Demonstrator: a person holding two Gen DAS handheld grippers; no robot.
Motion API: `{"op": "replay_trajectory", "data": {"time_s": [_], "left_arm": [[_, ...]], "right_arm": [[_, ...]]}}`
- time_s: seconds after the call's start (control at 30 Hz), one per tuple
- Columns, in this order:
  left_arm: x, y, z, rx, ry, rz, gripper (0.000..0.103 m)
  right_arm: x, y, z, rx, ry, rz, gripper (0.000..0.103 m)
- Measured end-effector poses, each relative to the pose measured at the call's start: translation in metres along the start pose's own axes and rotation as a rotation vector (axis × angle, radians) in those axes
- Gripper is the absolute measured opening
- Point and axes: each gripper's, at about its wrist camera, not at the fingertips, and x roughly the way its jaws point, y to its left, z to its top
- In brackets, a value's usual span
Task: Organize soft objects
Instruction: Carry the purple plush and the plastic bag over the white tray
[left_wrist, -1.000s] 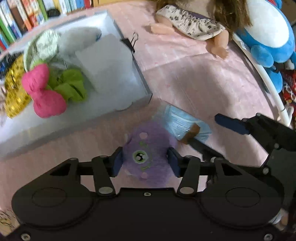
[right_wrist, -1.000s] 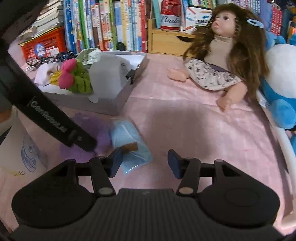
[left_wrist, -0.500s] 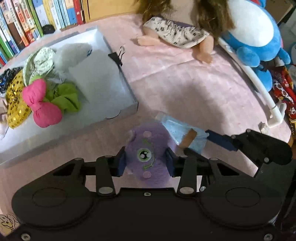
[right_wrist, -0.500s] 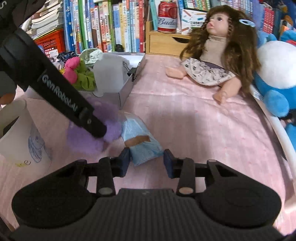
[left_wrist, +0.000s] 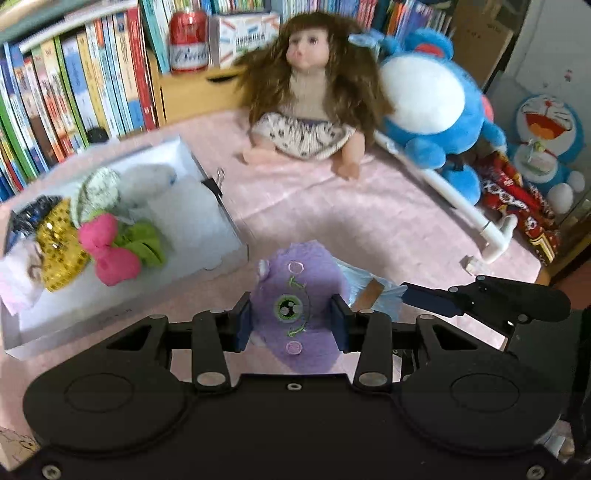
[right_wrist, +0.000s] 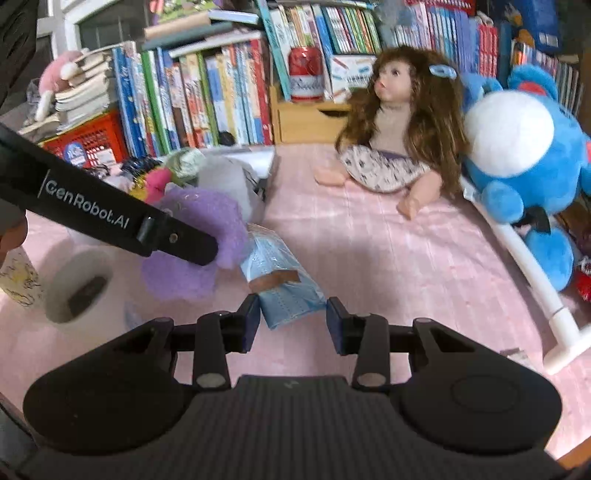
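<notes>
A purple felt toy with a green stitched eye is pinched between the pads of my left gripper, held off the pink cloth. From the right wrist view the same purple toy hangs at the tip of that left gripper. A blue packet with a brown tape strip sits between the pads of my right gripper, which is shut on it. That blue packet shows just right of the toy. The white box at the left holds a pink bow, green cloth and a gold sequin piece.
A doll sits at the back of the pink cloth, with a blue plush and a white pipe rail to its right. Books line the shelf behind. A white paper roll stands at the left.
Both grippers have shut, the left on the purple toy and the right on the blue packet, and both have risen with them. The views now tilt up toward the bookshelf.
</notes>
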Motion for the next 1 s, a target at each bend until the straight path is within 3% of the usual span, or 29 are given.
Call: {"op": "replay_trajectory", "data": {"time_s": [0.43, 1.0], "left_arm": [[-0.063, 0.048, -0.024, -0.054, -0.137, 0.064, 0.040], [-0.103, 0.122, -0.072, -0.143, -0.217, 0.178, 0.040]], "right_arm": [[-0.017, 0.036, 0.022, -0.057, -0.049, 0.011, 0.045], [-0.017, 0.097, 0.047, -0.125, -0.087, 0.053, 0.045]]}}
